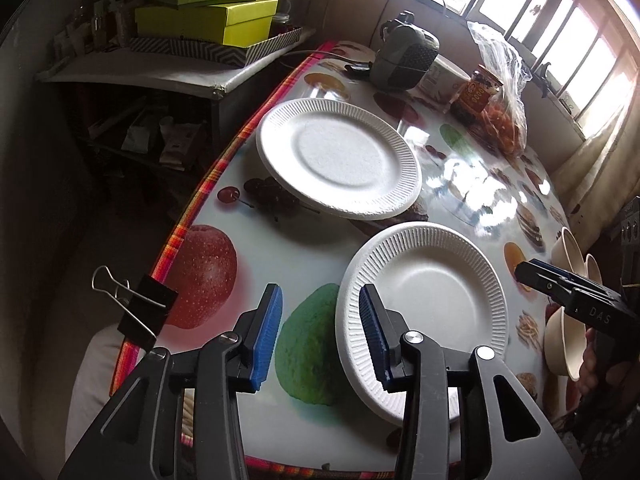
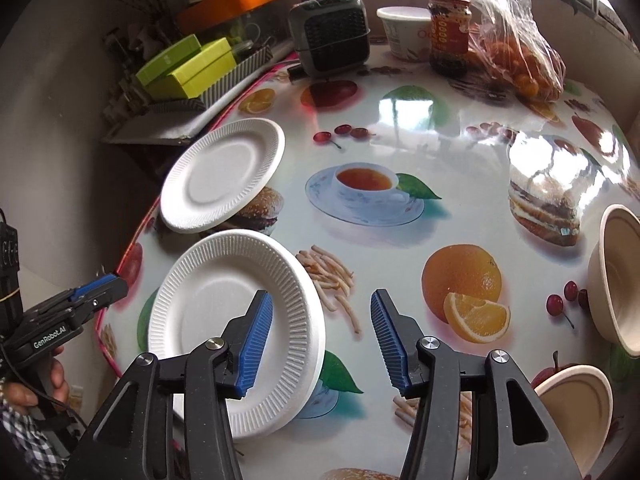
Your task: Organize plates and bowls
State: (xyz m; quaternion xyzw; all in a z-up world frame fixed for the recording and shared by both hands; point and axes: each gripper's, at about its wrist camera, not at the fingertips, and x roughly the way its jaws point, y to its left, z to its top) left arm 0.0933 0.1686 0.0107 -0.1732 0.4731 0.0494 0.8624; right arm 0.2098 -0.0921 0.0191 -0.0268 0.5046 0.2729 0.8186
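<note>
Two white ribbed foam plates lie empty on the glossy fruit-print bench (image 2: 400, 128), the near plate (image 2: 236, 320) by the left edge, the far plate (image 2: 220, 176) just beyond it. Three tan round bowls (image 2: 616, 276) sit empty at the right, and a clear bag (image 2: 516, 44) of oranges lies far right. Left gripper (image 1: 320, 336) and right gripper (image 2: 322, 340) jaws are part open, holding nothing.

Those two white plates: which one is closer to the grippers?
The near plate, just under both open grippers; the left gripper and right gripper frame its edges. The far plate lies beyond, by the table's edge.
</note>
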